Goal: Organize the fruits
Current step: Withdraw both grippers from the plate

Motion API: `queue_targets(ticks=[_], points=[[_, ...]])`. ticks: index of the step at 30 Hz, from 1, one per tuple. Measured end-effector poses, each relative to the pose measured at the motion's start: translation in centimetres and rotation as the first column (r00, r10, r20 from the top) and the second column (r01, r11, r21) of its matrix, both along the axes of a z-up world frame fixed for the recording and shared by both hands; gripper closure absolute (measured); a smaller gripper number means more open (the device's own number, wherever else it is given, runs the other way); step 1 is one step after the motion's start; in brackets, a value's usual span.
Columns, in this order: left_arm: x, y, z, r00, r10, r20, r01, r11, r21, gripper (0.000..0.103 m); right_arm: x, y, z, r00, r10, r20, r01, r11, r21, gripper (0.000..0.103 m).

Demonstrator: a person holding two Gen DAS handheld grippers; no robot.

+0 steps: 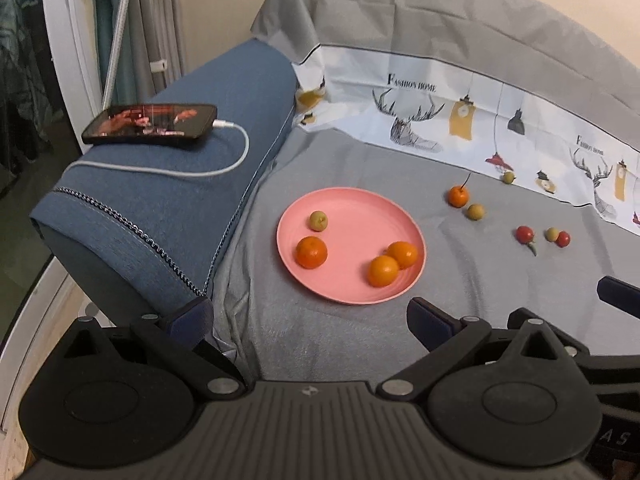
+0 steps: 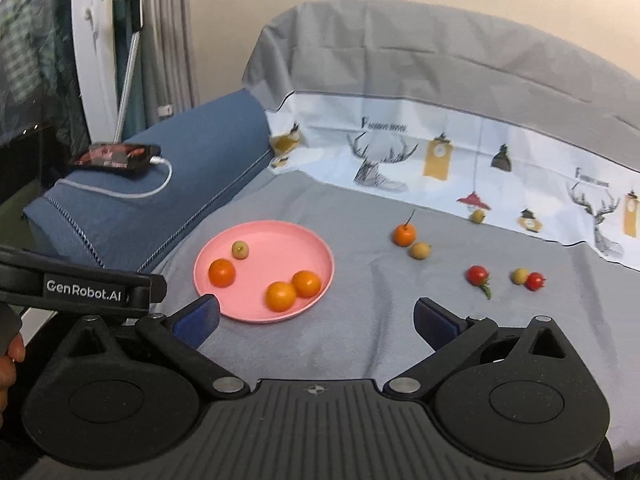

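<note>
Both claws spread wide and empty: left claw (image 1: 310,318), right claw (image 2: 316,318), hovering just short of the round pink plastic plate (image 2: 316,254) on the grey sofa cover (image 2: 360,340). Plate holds three oranges and one small green fruit. Beyond the plate, well apart: stemmed small orange (image 2: 404,234), tan-green round fruits, two red cherry tomatoes (image 2: 477,274). Judging: all light, round, prone to rolling; tomatoes thin-skinned and squashable. Grip across the widest part, gently, clear of stems.
</note>
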State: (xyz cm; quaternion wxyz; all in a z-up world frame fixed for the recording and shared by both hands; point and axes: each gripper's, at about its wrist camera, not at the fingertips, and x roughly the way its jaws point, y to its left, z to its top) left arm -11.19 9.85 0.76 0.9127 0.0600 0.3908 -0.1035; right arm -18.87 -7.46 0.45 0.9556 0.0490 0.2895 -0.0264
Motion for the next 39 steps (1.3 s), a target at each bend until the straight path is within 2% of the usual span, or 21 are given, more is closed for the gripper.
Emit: queue_targets(ticks=[16,39], points=[[-1.9,0.2,1.4,0.999,-0.001,0.053,0.001,1.000,0.006,0.000,-2.4,0.0,1.3,0.998,-0.012,0.061,0.012,1.000,0.002,0.001],[-2.1,0.2,1.5,0.998,-0.005,0.056,0.005,1.000,0.008,0.000,-2.7,0.0,1.2,0.998,-0.017,0.056,0.016,1.000,0.019,0.001]])
